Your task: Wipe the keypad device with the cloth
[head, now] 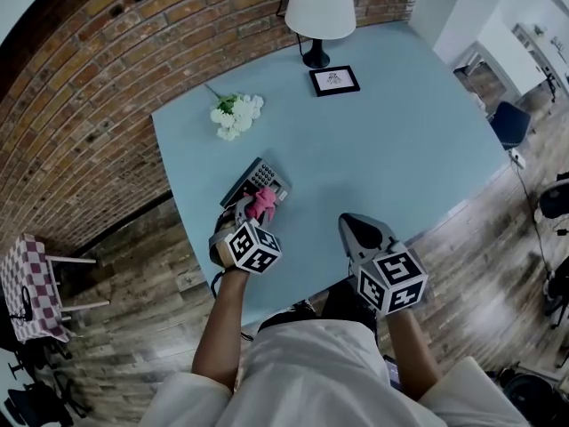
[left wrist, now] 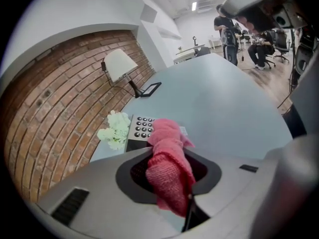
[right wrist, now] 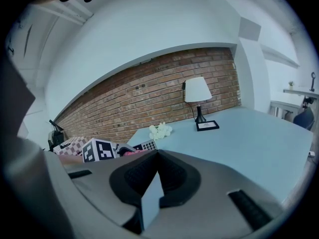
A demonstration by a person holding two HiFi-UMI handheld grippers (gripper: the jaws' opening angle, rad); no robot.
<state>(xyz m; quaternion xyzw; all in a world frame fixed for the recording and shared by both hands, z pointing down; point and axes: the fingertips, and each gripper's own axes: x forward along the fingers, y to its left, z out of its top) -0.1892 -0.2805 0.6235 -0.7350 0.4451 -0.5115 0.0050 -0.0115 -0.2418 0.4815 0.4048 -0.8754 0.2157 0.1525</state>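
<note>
**A:** Closest to the camera is the person's white shirt (head: 311, 372), and just past it are the two marker cubes. The left gripper (head: 248, 210) is out over the near left part of the blue table (head: 400, 149). So what's it got?

**B:** A pink cloth (left wrist: 169, 168). The jaws are pinching it. The bunched end sits between the pads and the rest sticks out the far side of the tips.

**A:** And the keypad device (head: 258, 178)?

**B:** It's right beyond the jaws, flat on the table near the left edge. The free end of the cloth lies over its near right part, and the round keys show on the left of it (left wrist: 141, 128). Whether the cloth is actually pressing on the keys, I honestly can't tell from these angles.

**A:** What about the right gripper (head: 357, 227)?

**B:** It's off to the right, well apart from the keypad. The jaws are pressed together at the tips with nothing between them (right wrist: 156, 158).

**A:** Anything else?

**B:** There are white flowers (head: 236, 115) further along the left edge. A lamp (head: 318, 7) and a small frame (head: 334, 80) stand at the far side by the brick wall (head: 107, 78).
</note>
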